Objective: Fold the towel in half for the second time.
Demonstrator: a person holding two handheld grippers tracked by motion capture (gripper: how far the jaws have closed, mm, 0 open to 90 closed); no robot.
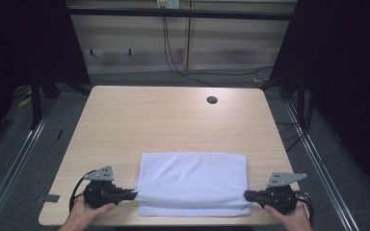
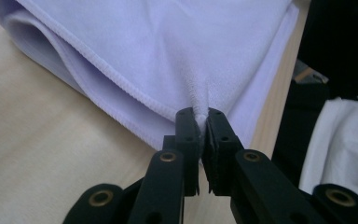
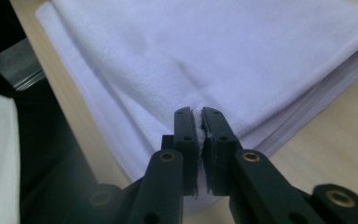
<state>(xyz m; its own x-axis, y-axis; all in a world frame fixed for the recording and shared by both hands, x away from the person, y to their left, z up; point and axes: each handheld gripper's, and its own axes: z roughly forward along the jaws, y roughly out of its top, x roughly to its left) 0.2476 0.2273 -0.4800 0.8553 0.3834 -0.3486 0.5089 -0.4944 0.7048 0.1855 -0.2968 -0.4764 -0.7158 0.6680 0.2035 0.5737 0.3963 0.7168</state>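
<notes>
**A:** So we've got the white towel (image 1: pixel 192 183) folded over on the surface (image 1: pixel 173 120), sitting at the near edge, well short of the round cable hole (image 1: pixel 212 100) at the far side. How do we think it handles?

**B:** Soft and floppy, pretty light. No stiffness at all, it sags wherever we don't hold it. Terry-ish nap, so it shouldn't slip once it's pinched.

**A:** And we are pinching it. Left gripper (image 2: pixel 199 113) has its jaws nearly together on a little pleat of cloth at the towel's left end, just beside the hemmed edge (image 2: pixel 121 84). Right gripper (image 3: pixel 196 112) does the same at the towel's right end, fabric squeezed between the pads.

**B:** Yeah, both clamped on the top layer, I reckon, not the whole stack. The lower layers lie flat beneath.

**A:** Good spots though?

**B:** I'd say so. Opposite ends, near the fold, so the top layer stays taut between us. Only risk is that such a thin pinch pulls out if we tug unevenly.
</notes>
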